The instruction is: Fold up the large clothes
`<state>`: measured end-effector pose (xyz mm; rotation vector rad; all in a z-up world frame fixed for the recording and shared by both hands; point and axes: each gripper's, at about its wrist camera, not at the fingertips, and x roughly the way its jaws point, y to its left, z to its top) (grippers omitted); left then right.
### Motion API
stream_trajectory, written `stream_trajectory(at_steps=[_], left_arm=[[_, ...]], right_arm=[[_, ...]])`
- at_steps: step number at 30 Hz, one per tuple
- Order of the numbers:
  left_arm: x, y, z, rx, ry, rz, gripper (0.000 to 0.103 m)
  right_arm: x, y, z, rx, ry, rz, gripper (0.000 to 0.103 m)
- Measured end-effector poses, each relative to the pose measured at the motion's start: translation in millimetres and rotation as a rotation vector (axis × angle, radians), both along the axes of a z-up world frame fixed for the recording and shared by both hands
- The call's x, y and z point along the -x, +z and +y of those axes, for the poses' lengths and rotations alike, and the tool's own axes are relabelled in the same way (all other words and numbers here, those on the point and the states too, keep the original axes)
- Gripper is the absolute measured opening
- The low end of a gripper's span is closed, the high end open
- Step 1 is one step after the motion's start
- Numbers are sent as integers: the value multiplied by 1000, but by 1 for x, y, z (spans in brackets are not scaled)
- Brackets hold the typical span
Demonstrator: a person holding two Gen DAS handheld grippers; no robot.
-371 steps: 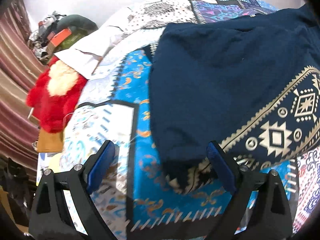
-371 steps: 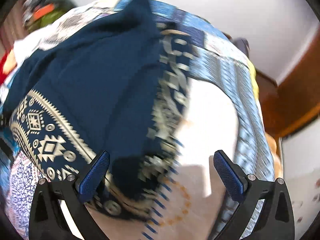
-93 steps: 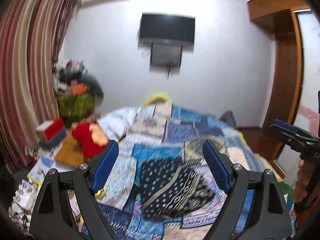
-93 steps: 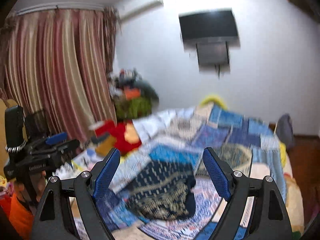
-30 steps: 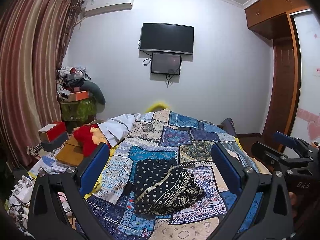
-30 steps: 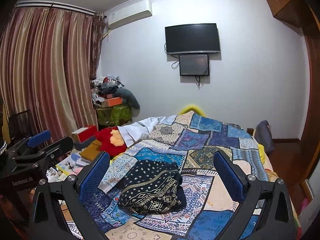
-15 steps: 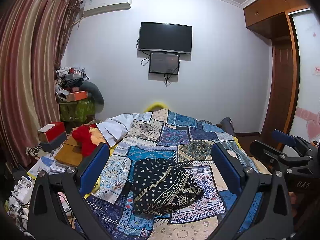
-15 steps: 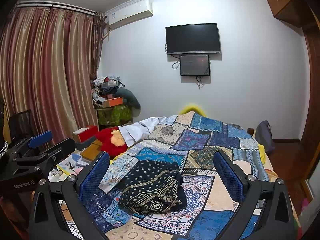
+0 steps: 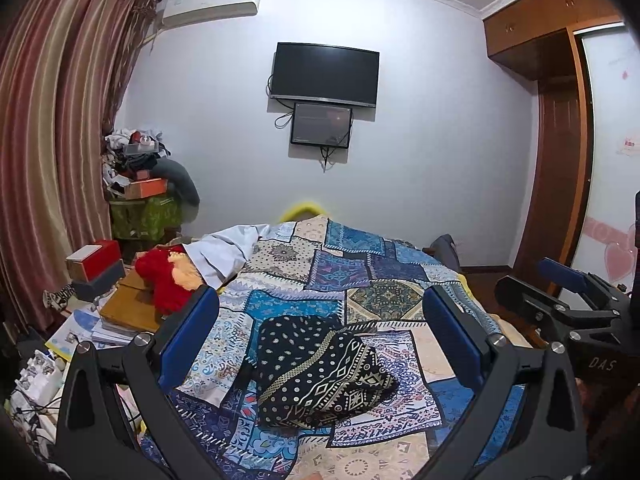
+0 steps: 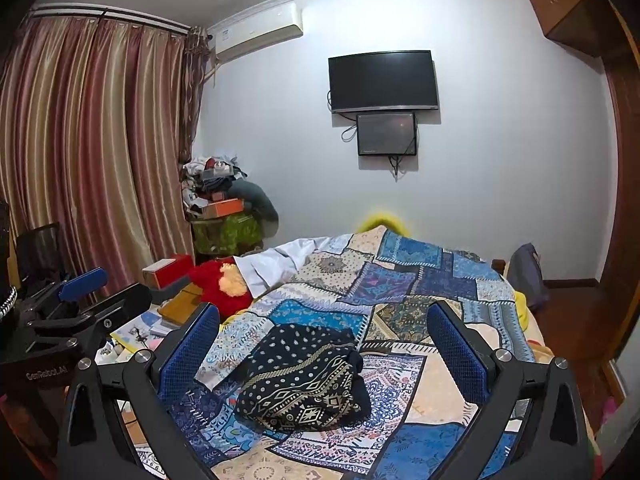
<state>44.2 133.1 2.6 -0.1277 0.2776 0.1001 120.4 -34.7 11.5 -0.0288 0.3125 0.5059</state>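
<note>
**Folded bundle on the bed, both claws empty**

The dark patterned garment point(image 9: 320, 372) lies as a folded bundle on the patchwork quilt point(image 9: 384, 300), roughly mid-bed and towards the near end. From my right wrist view it shows as a thick, lumpy packet, with a loose dark flap bulging out at its right edge. I judge the fold done or nearly so, though not very tidy.

My left claw point(image 9: 320, 344) is held well above and back from the bed, jaws spread wide, gripping nothing. My right claw point(image 10: 324, 352) is the same: released, blue pads far apart, empty. Each claw shows at the edge of the other's view, so my hands are side by side and well clear of the cloth.

Further out, a white sheet point(image 9: 224, 252) is rumpled at the far left of the bed, a red plush toy point(image 9: 164, 280) sits just beside it, and books and boxes are stacked off the left side. A television point(image 9: 325, 74) hangs on the far wall.

What could go wrong from here: the bundle looks soft and tall, and that loose flap could slump open by itself. If I go back to neaten it and pinch only the top layer, I would likely drag the fold apart. The quilt is busy-patterned too, so I might catch its fabric along with the garment.
</note>
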Motion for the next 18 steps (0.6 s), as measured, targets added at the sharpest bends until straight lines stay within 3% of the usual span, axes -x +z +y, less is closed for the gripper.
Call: stream_trajectory(at_steps=[18], left_arm=[[2,-1,-9,-15,-23,-4,102]], right_arm=[[-4,-5,-3,-5,-15,15,103]])
